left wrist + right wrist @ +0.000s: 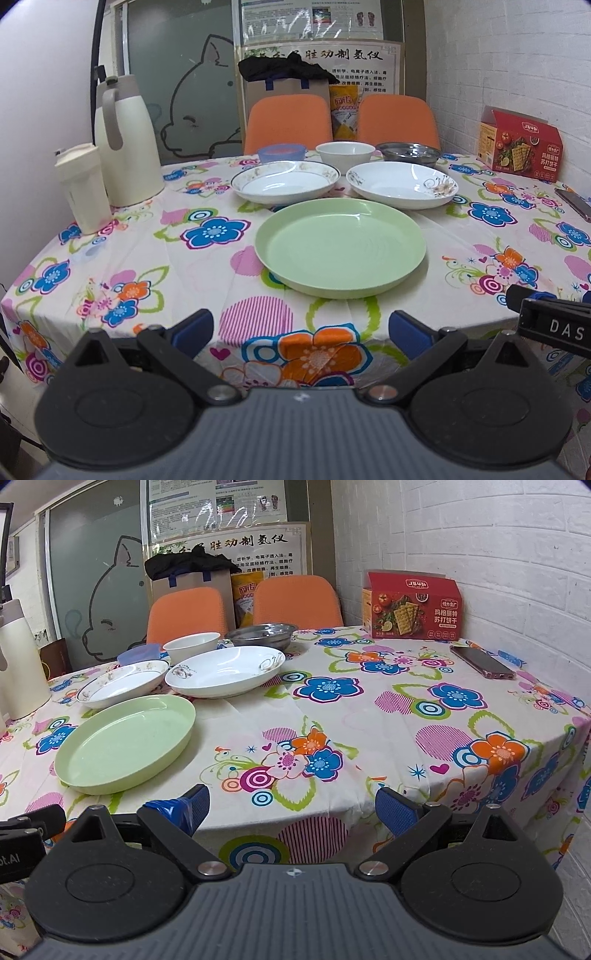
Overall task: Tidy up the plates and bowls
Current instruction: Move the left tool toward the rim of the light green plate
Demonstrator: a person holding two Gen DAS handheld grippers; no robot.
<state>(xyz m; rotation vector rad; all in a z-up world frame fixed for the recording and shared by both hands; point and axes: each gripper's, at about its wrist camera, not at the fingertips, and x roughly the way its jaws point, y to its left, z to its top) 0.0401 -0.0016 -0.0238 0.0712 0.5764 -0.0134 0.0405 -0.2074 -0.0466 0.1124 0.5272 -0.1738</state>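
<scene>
A pale green plate [340,246] [125,743] lies nearest on the flowered tablecloth [155,258]. Behind it sit two white plates: a gold-rimmed one [285,181] [123,683] on the left and a larger flower-painted one [403,185] [226,670] on the right. Further back stand a blue plastic bowl [282,152] [139,653], a white bowl [345,151] [192,646] and a steel bowl [409,152] [261,633]. My left gripper [301,330] hangs open at the table's near edge, nothing between its fingers. My right gripper [291,806] is open too, right of the green plate, empty.
A cream thermos jug [123,142] and a cream lidded cup [82,186] stand at the left. A red cracker box [412,607] and a phone [482,661] lie at the right by the brick wall. Two orange chairs [290,122] stand behind the table.
</scene>
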